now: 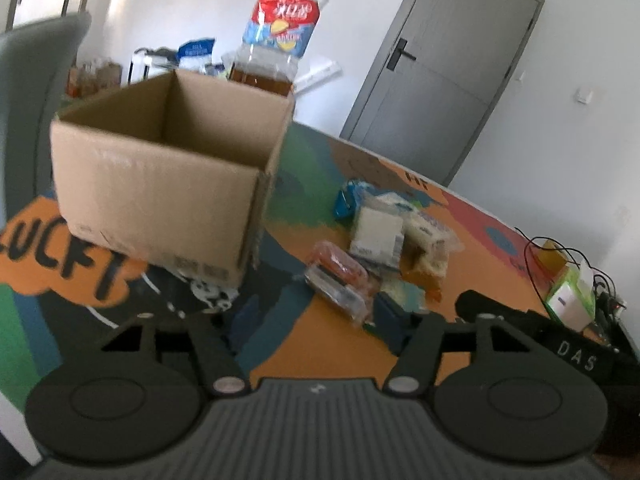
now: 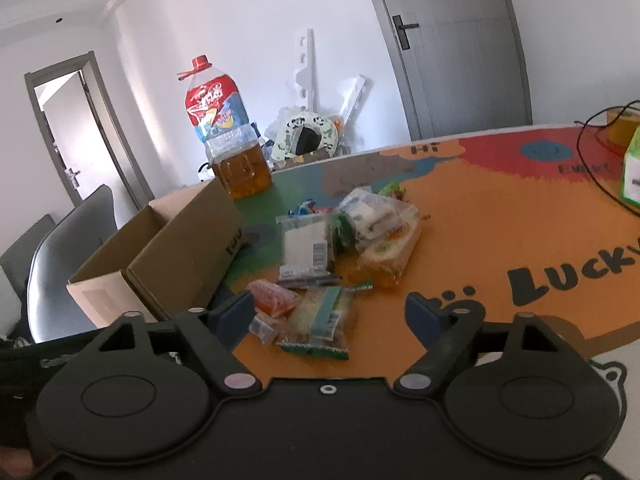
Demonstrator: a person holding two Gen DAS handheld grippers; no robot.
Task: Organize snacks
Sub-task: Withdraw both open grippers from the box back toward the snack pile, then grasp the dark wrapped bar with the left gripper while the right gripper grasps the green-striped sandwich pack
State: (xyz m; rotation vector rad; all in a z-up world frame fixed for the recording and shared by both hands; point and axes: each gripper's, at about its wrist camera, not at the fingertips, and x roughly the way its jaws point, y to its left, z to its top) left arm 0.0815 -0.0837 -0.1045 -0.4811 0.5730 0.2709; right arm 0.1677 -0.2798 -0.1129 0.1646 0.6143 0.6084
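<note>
Right fingers (image 2: 234, 312) spread, flanking green-striped snack pack (image 2: 320, 320).

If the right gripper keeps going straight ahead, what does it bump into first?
Probably the snack packet with the green stripe. It lies on the table just ahead of the open right gripper, in line with the gap between its fingers. The orange packet sits close beside it, so depth is uncertain.

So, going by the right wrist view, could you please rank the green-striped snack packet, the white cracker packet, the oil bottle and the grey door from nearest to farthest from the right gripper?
1. Green-striped snack packet, between the right gripper fingers.
2. White cracker packet, further back in the pile.
3. Oil bottle, back left, behind the cardboard box.
4. Grey door, on the far wall.
</note>
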